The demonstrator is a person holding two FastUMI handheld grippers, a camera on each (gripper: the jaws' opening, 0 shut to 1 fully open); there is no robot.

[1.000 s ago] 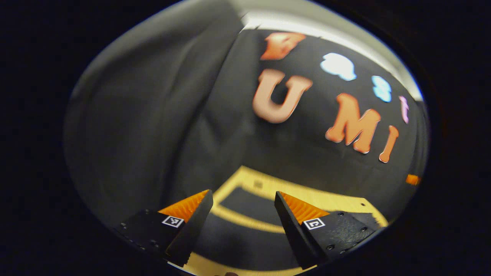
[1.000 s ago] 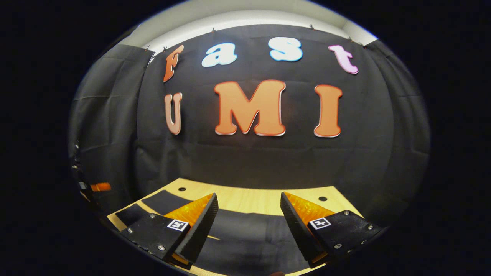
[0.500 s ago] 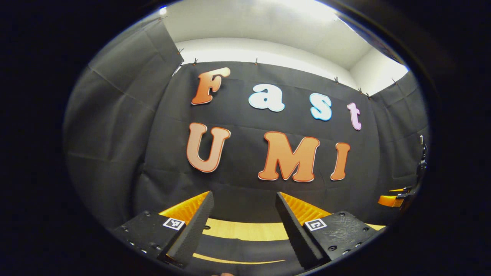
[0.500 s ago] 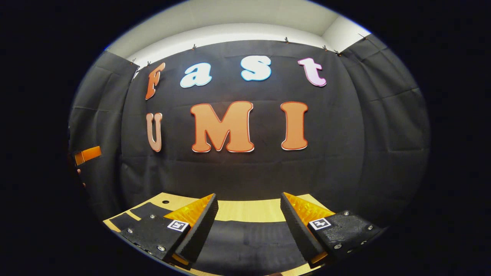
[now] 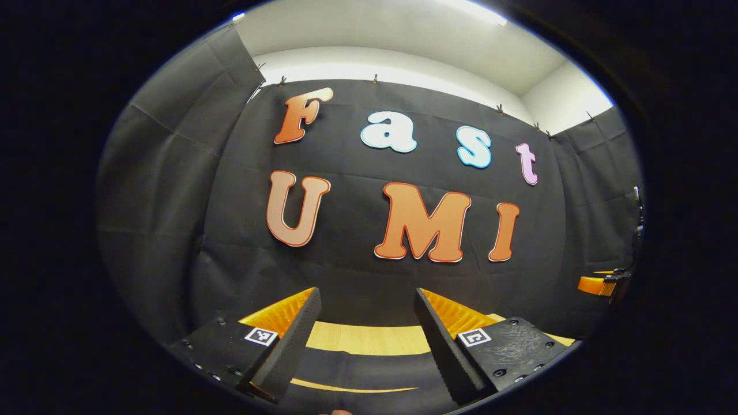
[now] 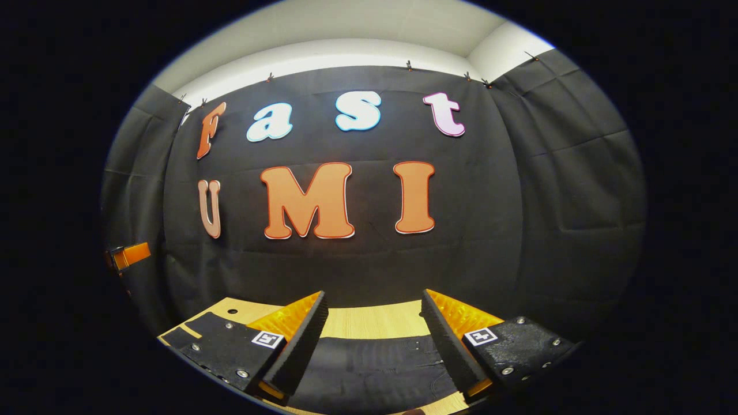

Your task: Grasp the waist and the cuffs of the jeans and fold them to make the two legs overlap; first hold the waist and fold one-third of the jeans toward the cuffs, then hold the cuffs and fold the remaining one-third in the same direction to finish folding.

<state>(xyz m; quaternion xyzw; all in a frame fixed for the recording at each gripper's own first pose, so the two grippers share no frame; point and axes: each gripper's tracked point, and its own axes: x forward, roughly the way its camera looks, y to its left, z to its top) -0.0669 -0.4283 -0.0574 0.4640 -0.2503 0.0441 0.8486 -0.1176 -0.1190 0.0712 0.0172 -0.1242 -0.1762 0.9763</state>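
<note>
Left claw (image 5: 366, 316): fingers spread apart, nothing between them, held level above the near part of the worktop (image 5: 369, 339) and facing the black cloth back wall (image 5: 357, 276).

Right claw (image 6: 373, 320): fingers likewise spread apart and empty, raised above the jeans, facing the same wall. It shows again at the far right edge of the left gripper view as a small bright part on a dark body (image 5: 599, 284).

Jeans (image 6: 375, 369): dark denim, lying flat on the light wooden worktop directly below and between the right claw's fingers; seams and stitching are visible near the right finger. In the left gripper view the dark fabric (image 5: 369, 372) lies below the left claw, with a thin strip of wood showing through between two of its parts. Which end is waist and which cuffs cannot be told.

Worktop: pale wood, with a small round hole (image 6: 232, 311) near its far left corner.

Side curtains (image 5: 167, 190): black cloth, hanging at both flanks.
</note>
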